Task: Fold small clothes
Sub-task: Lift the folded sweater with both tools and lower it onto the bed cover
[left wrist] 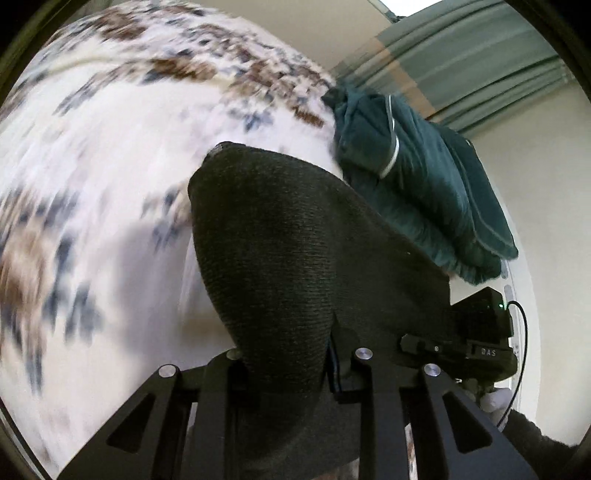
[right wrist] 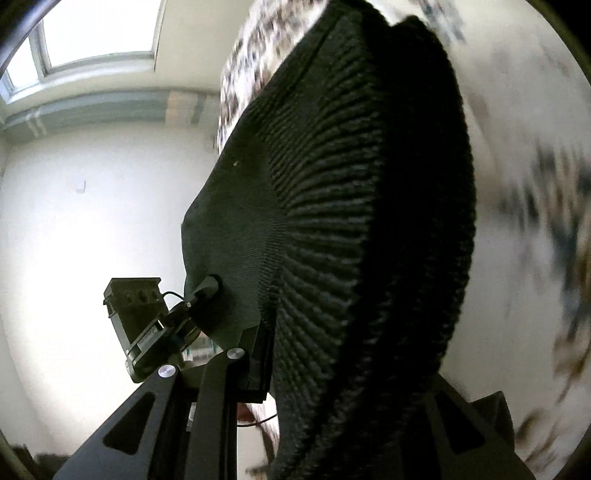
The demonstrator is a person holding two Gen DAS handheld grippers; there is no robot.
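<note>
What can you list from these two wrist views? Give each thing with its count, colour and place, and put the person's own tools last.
Knitted garment: one, black, ribbed, lifted off the bedspread and stretched between both grippers.
Bedspread: one, white with brown and blue-grey flecks, blurred, under the garment.
Folded clothes: a dark green pile, count unclear, at the bedspread's far edge.
Curtain: one, grey-green, upper right of the left view.
Window: one, bright, upper left of the right view.
Wall: white, behind.
Left gripper: one, black, jaws shut on the garment.
Right gripper: one, black, jaws shut on the garment.
</note>
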